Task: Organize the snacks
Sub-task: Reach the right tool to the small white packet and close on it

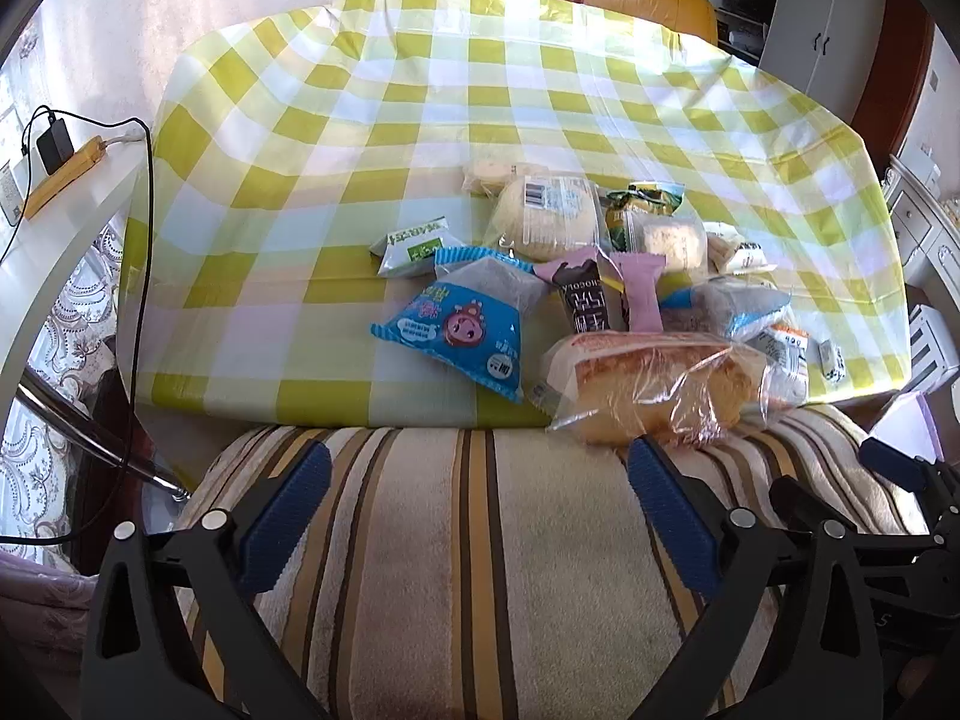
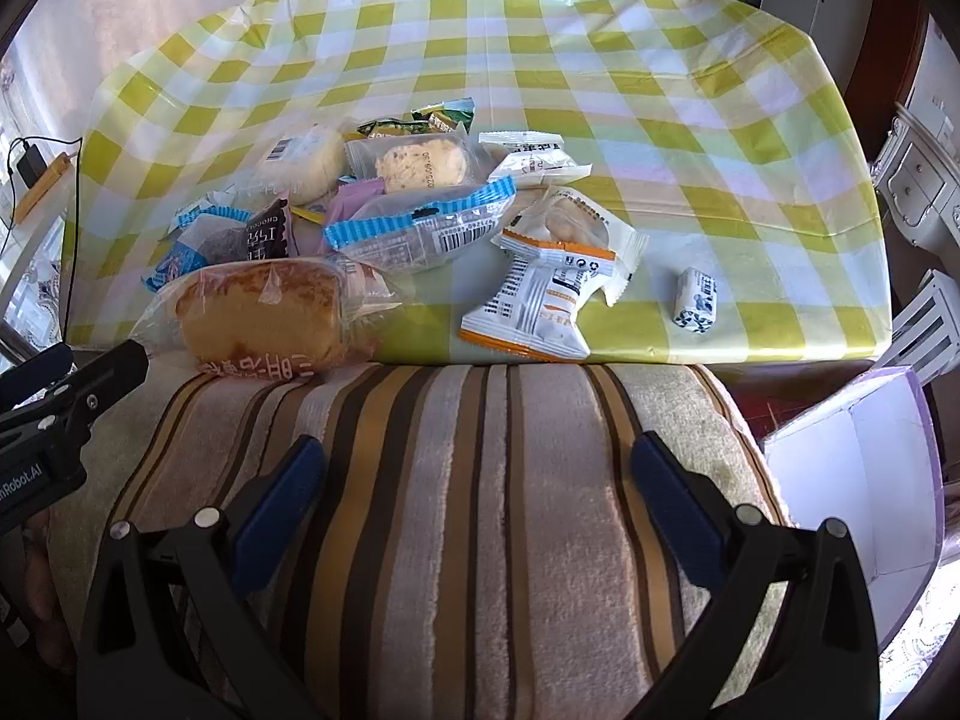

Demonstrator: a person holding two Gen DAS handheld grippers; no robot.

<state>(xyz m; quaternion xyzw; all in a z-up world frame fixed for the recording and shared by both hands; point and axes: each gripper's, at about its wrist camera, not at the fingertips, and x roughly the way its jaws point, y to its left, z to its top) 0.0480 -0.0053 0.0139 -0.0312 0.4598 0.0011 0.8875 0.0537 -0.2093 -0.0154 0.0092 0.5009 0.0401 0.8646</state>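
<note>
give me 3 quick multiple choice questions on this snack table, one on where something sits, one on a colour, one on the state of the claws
1. Where is the bagged bread loaf?
A. table's near edge
B. far corner
C. inside the white box

2. What colour are the checks on the tablecloth?
A. red
B. yellow-green
C. black

3. How is the right claw?
A. shut on a snack
B. open, holding nothing
C. out of view

Answers: 1 A, the loaf overhangs the edge by the striped cushion. 2 B, yellow-green and white squares. 3 B, fingers wide apart over the cushion; the left claw likewise.

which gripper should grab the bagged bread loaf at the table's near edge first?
Left. The bread loaf lies just ahead of the open left gripper; from the open right gripper it sits far off to the left.
</note>
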